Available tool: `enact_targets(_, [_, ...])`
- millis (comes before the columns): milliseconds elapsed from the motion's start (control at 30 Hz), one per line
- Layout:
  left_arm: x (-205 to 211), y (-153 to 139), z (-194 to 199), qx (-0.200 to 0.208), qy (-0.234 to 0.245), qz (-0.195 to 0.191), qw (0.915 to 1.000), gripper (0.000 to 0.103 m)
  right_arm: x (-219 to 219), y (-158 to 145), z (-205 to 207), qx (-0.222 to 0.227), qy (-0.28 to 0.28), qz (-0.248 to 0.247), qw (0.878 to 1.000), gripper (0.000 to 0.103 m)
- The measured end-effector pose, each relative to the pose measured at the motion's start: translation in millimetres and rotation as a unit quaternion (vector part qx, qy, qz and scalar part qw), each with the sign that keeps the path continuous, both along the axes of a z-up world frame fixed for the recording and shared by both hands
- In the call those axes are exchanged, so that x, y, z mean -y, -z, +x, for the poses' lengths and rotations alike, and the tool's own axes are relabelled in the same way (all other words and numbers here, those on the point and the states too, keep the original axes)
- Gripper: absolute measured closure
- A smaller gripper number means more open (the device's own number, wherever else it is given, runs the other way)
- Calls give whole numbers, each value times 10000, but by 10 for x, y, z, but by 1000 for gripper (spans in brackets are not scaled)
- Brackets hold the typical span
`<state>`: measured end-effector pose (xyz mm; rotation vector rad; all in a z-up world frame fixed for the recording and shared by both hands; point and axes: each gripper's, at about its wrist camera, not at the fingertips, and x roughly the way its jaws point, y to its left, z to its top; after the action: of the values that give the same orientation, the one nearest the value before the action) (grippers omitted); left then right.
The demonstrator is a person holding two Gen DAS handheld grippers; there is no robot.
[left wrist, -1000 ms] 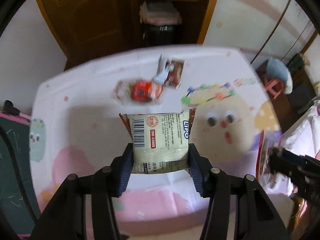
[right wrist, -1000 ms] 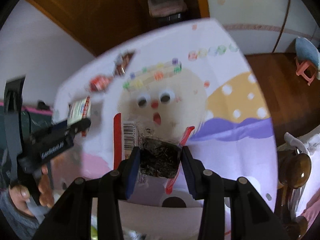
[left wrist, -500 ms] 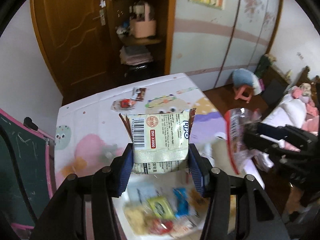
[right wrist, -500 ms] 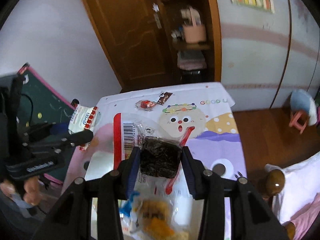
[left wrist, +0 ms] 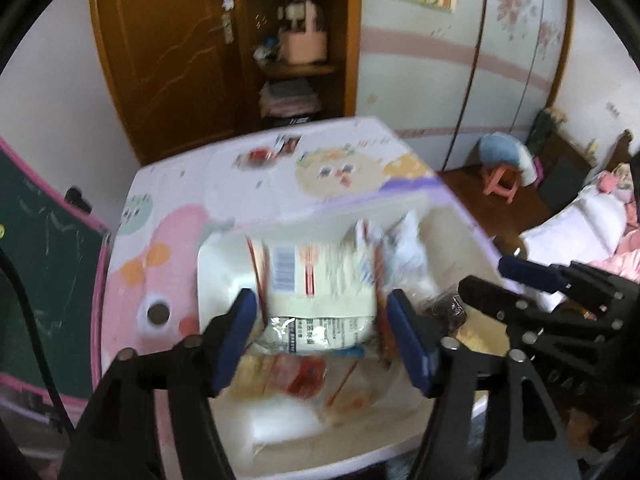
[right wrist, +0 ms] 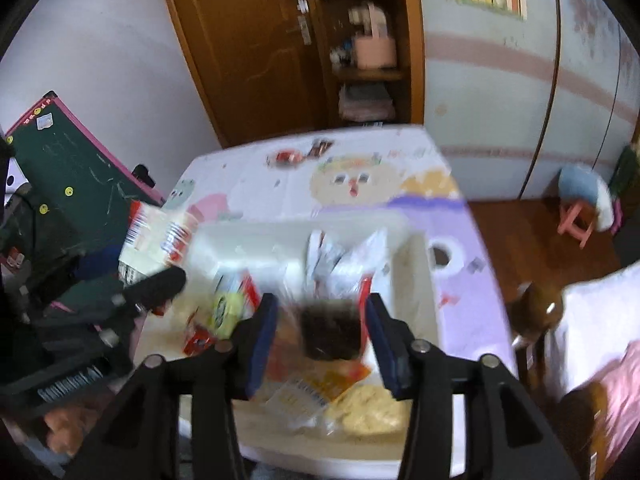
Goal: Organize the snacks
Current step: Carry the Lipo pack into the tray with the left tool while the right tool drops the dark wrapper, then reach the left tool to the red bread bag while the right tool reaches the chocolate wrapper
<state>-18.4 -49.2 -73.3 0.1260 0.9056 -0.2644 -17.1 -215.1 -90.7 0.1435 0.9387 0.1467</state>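
Left wrist: cream wafer packet (left wrist: pixel 320 280) blurred, barcode showing.

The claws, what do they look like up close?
Each claw is black plastic: the left claw and right claw have two angular arms ending in blue pads, with small silver bolts at the joints. White lettering marks the left one's side.

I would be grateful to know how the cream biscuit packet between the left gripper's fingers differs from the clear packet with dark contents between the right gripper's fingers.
The cream biscuit packet is opaque, printed with a barcode; the clear packet with dark contents shows a dark block inside. The cream packet nearly fills the left gripper, whereas the dark block leaves wider gaps in the right gripper. Both sit over the white bin, jaws just opened, pads apparently clear.
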Motion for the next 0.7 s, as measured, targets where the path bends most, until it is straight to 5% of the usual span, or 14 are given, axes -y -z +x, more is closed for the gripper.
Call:
enact_targets(200, [-216,223,-212,-136,-150,20,9998,23,-57,199,-103,-367,77,107,9992,50])
enact_targets(700, [-422,146,-297,134,-442,-152,9988,18,-56,216,-214,-432,158,73,9989,50])
